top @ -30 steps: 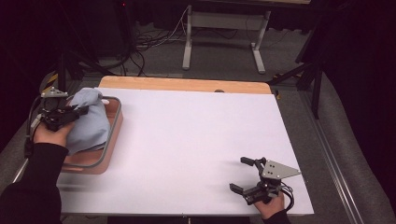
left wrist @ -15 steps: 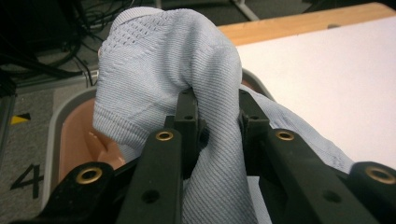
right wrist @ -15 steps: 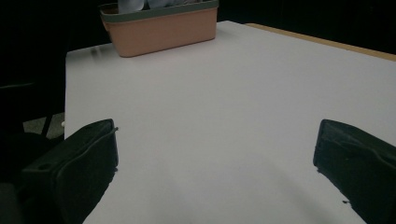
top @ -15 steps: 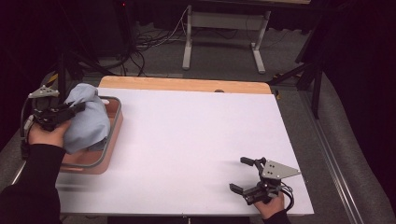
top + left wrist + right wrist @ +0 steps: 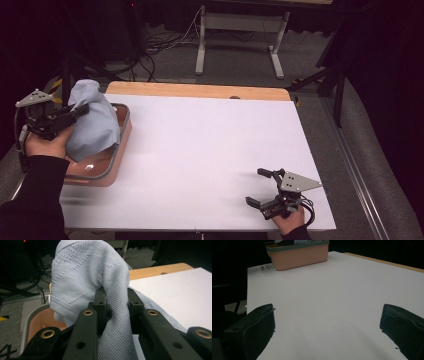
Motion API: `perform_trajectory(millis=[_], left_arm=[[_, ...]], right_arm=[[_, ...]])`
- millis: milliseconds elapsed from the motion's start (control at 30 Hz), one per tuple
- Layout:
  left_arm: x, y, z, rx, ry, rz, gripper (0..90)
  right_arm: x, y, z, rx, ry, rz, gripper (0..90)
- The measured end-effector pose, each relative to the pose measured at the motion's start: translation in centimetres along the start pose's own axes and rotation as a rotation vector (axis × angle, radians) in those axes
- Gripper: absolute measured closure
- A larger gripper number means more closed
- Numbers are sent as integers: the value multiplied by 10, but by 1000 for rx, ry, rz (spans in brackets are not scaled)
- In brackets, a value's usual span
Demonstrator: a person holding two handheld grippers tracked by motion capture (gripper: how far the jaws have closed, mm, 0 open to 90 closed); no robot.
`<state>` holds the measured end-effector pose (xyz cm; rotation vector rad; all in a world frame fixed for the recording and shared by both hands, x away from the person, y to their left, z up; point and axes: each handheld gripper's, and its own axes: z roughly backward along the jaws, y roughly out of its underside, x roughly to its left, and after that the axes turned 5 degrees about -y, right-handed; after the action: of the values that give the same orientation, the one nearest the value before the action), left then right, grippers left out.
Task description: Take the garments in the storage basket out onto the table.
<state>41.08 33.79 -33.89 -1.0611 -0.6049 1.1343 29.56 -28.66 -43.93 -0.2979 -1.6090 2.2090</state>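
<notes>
A pale blue knitted cloth hangs bunched above a salmon-coloured basket with a grey rim at the table's left edge. My left gripper is shut on a fold of the cloth, which drapes over and between the black jaws; the basket's rim lies below. Near the table's front right corner my right gripper rests open on the white top, nothing between its fingers. In the right gripper view the gripper faces the basket across the table.
The white tabletop has a wooden strip along its far edge. Beyond it stand a metal stand and cables on the grey floor. A grey ledge runs along the right side.
My left gripper has lifted the blue cloth higher out of the basket and drawn it slightly left. The right gripper has stayed where it was.
</notes>
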Motion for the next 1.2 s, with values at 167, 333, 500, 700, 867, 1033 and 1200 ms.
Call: perform_trajectory(millis=[167,333,500,700,867,1033,1200], left_arm=[[-4,-3,5,-32,6,-5,757],[-10,-8,13,-70,18,-15,757],[-15,-12,18,-93,42,-21,757],[-24,-17,25,-129,74,-27,757],[-33,-20,29,-150,103,-34,757],[-40,-23,31,-172,139,-37,757],[-51,-27,33,-190,179,-41,757]], right_arm=[[0,0,0,0,-1,2,2],[0,0,0,1,-1,2,3],[0,0,0,2,-1,3,2],[0,0,0,2,-1,2,2],[0,0,0,2,-1,2,2],[0,0,0,3,-2,2,2],[0,0,0,-2,-1,1,3]])
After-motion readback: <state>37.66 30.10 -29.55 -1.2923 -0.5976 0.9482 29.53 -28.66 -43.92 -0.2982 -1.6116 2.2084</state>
